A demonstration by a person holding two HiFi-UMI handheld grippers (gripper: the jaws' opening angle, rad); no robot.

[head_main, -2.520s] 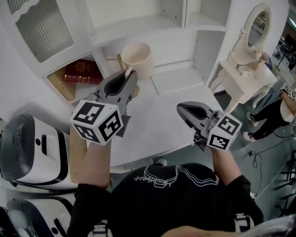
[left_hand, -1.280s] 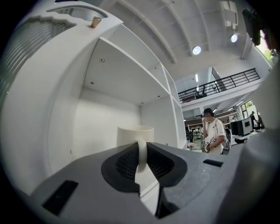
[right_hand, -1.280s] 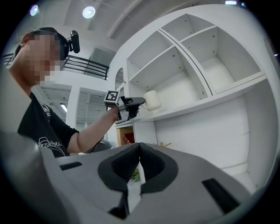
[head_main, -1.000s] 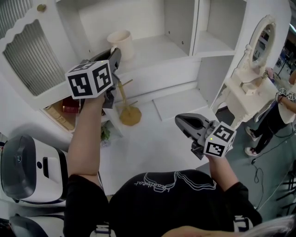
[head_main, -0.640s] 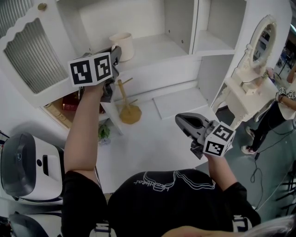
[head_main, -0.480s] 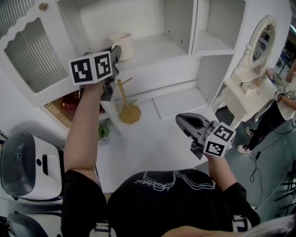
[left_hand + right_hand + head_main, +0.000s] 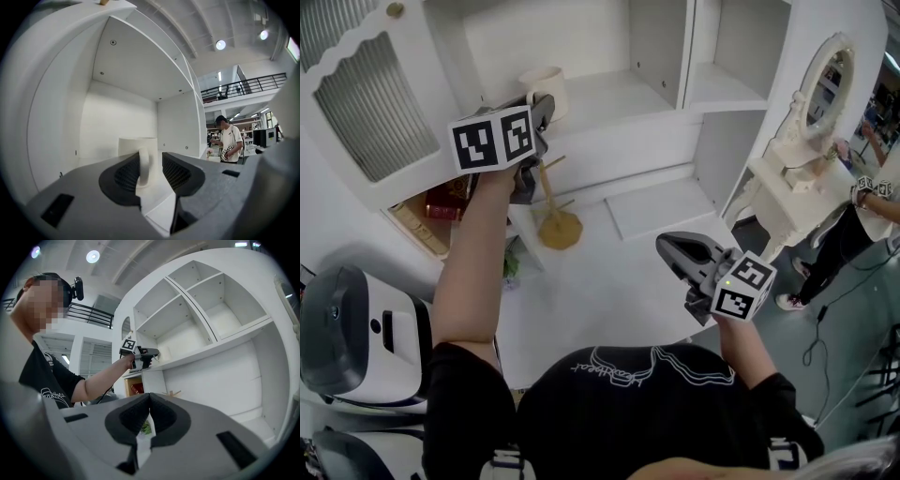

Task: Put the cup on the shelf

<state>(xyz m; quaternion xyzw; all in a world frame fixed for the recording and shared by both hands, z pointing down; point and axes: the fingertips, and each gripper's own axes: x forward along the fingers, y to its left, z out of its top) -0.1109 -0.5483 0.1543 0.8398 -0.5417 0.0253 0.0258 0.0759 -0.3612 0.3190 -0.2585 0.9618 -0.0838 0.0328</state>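
A cream cup (image 7: 542, 85) stands upright on the white shelf (image 7: 614, 97), near its left wall. My left gripper (image 7: 544, 109) is raised to the shelf edge just in front of it. In the left gripper view the cup (image 7: 135, 151) shows its handle (image 7: 144, 167) between the jaws, which are opening; a gap shows on the right side and the pads do not press on it. My right gripper (image 7: 668, 246) hangs low over the white tabletop, shut and empty (image 7: 150, 398). The right gripper view shows the left gripper (image 7: 148, 352) at the shelf.
A wooden mug tree (image 7: 555, 223) stands on the tabletop under the shelf. A red book (image 7: 444, 201) lies in a low cubby at left. White appliances (image 7: 347, 328) sit at the near left. A white dressing table with mirror (image 7: 789, 173) and a standing person (image 7: 861, 208) are at right.
The left gripper carried the cup up from above the table to the shelf. Over the last second it stays at the shelf edge with the cup standing there. The right gripper has hardly moved.
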